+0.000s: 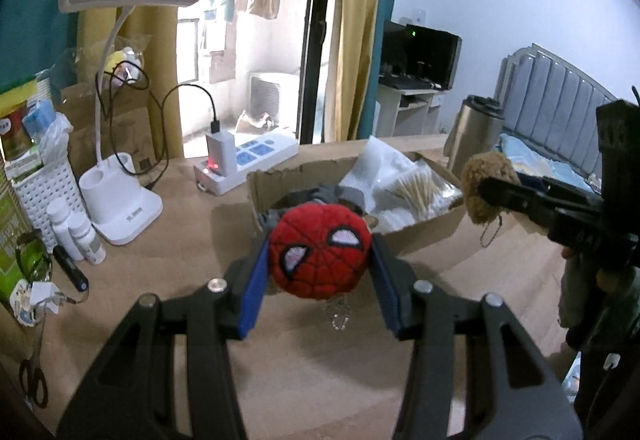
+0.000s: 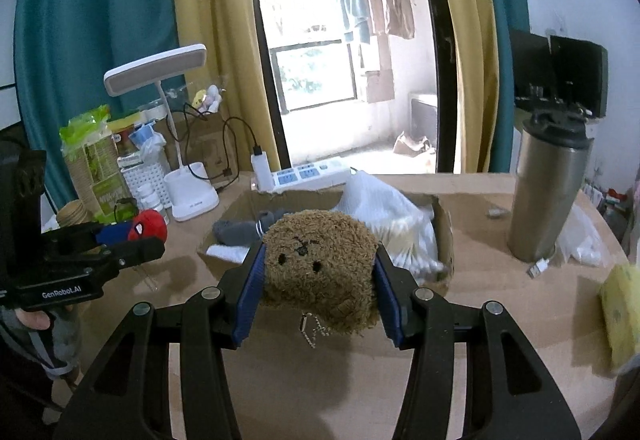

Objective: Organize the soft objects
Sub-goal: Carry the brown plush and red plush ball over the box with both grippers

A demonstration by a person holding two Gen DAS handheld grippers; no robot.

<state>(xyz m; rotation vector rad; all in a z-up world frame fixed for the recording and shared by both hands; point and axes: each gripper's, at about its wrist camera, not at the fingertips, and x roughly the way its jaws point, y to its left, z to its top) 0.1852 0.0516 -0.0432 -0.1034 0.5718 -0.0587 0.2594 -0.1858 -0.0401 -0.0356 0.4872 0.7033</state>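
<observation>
Item 1: red spider-mask plush (image 1: 318, 250), clamped between the left tongs (image 1: 319, 280), held above the tabletop (image 1: 180, 240) just short of the cardboard box (image 1: 424, 228)
Item 2: brown bear plush (image 2: 320, 268), clamped in the right tongs (image 2: 318, 292), same position
Box contents: grey soft item (image 2: 240, 230), white packets
Risks: dangling bead chains could snag on the box rim; soft bodies may slip from the pads; both tongs converging on one box could collide; steel tumbler (image 2: 548, 195) stands near and could be knocked
</observation>
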